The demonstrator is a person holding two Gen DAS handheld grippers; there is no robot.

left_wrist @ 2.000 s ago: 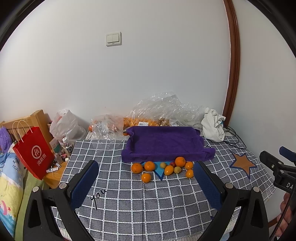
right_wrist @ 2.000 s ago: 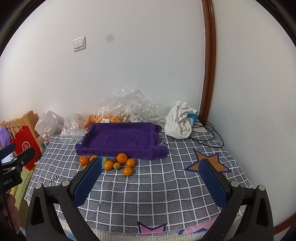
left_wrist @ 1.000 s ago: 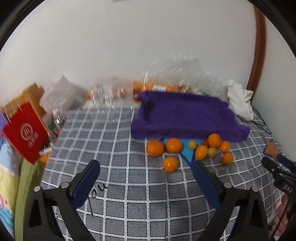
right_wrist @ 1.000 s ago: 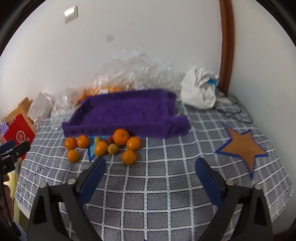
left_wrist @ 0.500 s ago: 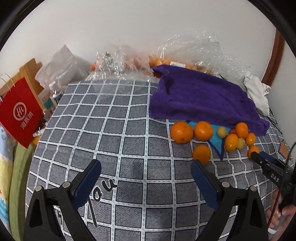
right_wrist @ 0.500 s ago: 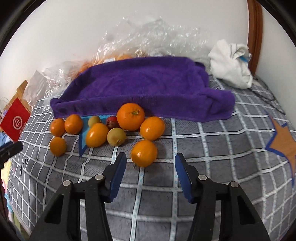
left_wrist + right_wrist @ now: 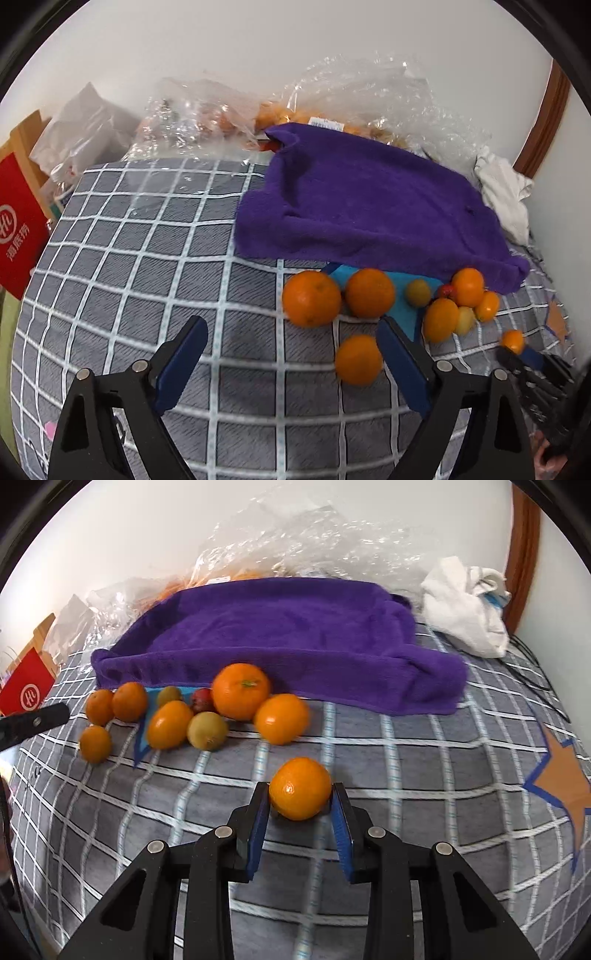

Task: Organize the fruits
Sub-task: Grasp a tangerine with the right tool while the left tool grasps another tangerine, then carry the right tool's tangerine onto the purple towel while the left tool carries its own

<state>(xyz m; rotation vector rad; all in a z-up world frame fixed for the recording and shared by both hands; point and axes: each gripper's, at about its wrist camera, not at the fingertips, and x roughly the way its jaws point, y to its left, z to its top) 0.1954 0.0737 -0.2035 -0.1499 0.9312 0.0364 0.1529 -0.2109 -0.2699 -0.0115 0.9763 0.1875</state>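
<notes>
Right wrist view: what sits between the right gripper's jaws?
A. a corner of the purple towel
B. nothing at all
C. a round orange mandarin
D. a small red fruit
C: the round orange mandarin sits between the right gripper's blue jaws, which have just been closing and now press on both its sides, on the grey checked cloth, apart from the other fruit by the purple towel.

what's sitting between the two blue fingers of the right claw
One orange, pinched by the right claw after its jaws just closed; the right wrist view shows it.
</notes>
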